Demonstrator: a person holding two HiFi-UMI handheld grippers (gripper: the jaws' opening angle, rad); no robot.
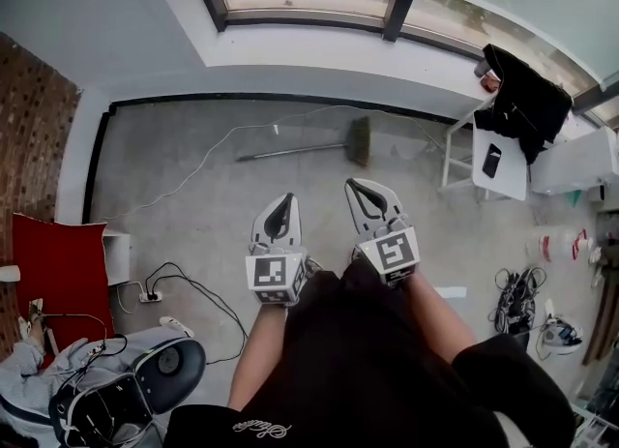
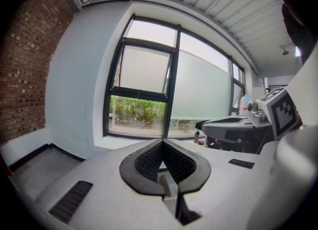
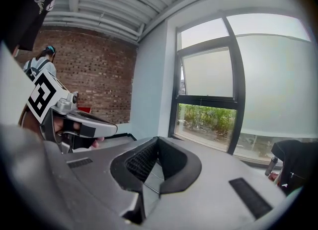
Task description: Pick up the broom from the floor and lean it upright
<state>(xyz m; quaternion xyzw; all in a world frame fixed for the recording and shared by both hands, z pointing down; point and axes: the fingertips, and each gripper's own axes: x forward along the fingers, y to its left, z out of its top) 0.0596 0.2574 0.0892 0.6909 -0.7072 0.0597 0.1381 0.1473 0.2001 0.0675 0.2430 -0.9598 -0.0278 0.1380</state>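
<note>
Approach, by the look of it: first step of the job, nothing picked up yet. Broom (image 1: 300, 150) flat on the concrete floor (image 1: 193, 209), at twelve o'clock from the grippers and well apart from both. Bristles at the three o'clock end, handle pointing to nine o'clock. White cable (image 1: 232, 131) trailing past the handle tip toward eight o'clock; near it, cannot tell whether touching. White table (image 1: 513, 183) with a black jacket (image 1: 522, 98) out at two o'clock, near the bristle end but apart from it.

Left gripper (image 1: 282, 200): clenched, tips together, nothing pinched between them. Confirmed in the left gripper view, with only the window (image 2: 144, 90) beyond the tips. Right gripper (image 1: 364, 187): same story, squeezed tight and empty in the right gripper view. Held side by side above the floor, aimed toward the wall (image 1: 290, 74) under the window, touching nothing.

Next up, most likely: reach forward and down to twelve o'clock, spread one pair of jaws, straddle the thin handle somewhere along its length, clamp. Then tip it up, bristles down, and prop it against that wall at twelve o'clock.

Worth watching: a slim round handle lying low on a hard floor, so little room for getting pads under and around it. Also that cable by the handle tip, easy to snag on the lift.
</note>
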